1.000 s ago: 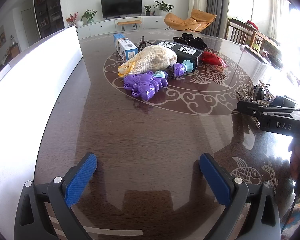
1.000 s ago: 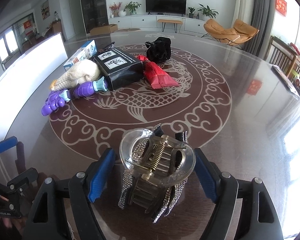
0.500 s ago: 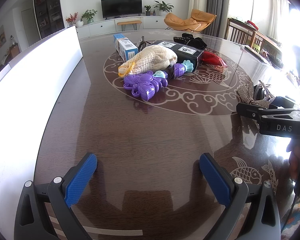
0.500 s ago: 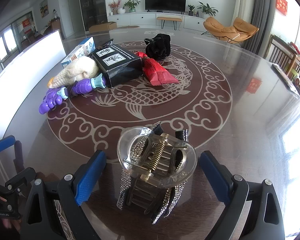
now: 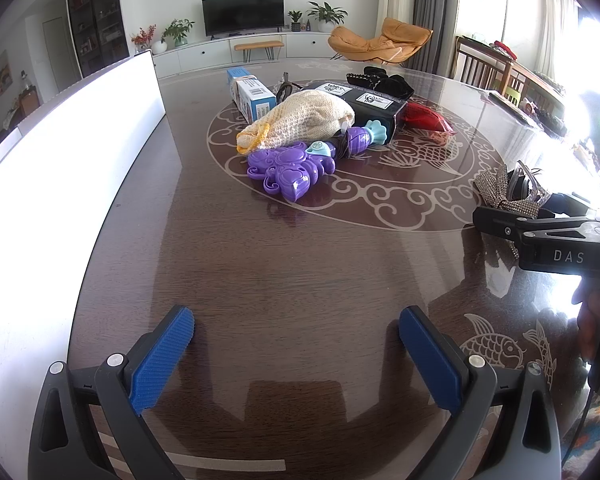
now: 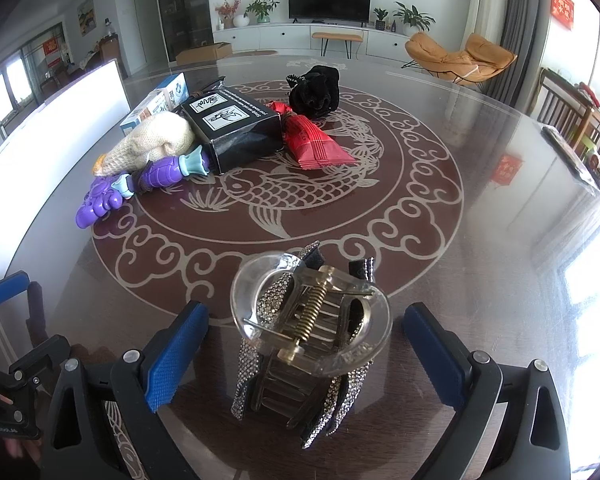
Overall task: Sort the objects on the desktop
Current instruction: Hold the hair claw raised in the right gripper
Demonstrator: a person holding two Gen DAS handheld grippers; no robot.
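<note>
A clear hair claw clip with rhinestone bows (image 6: 312, 332) lies on the table between the wide-open jaws of my right gripper (image 6: 304, 354), untouched by either pad; it also shows in the left wrist view (image 5: 512, 188). My left gripper (image 5: 296, 354) is open and empty over bare table. Farther off lies a pile: purple toy (image 5: 290, 168), cream knit pouch (image 5: 300, 122), black box (image 6: 232, 128), red packet (image 6: 312, 142), black scrunchie (image 6: 316, 90), blue-white carton (image 5: 252, 94).
A white board (image 5: 72, 152) stands along the table's left edge. The right gripper's body (image 5: 556, 240) shows at the right of the left wrist view. Chairs stand beyond the table's far right rim.
My right gripper's jaws have opened wider and let go of the hair claw clip, which now rests on the table. The left gripper has not moved.
</note>
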